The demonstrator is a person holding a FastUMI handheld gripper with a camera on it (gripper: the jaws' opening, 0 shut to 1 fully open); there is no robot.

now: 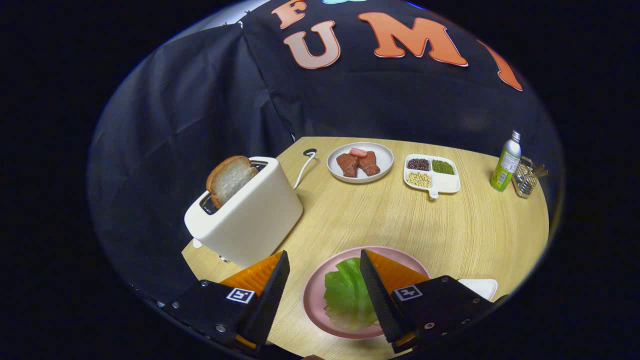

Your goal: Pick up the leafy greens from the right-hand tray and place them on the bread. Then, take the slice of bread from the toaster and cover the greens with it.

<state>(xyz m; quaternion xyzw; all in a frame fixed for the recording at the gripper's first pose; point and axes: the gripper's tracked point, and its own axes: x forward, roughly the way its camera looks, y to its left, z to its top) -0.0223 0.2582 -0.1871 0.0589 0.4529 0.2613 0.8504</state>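
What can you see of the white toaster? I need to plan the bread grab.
The glossy white, rounded toaster stands upright on the light wooden table, ahead of the open gripper. A browned-crust bread slice sticks up from one of its top slots. A white cord trails behind it. Nothing else touches it.
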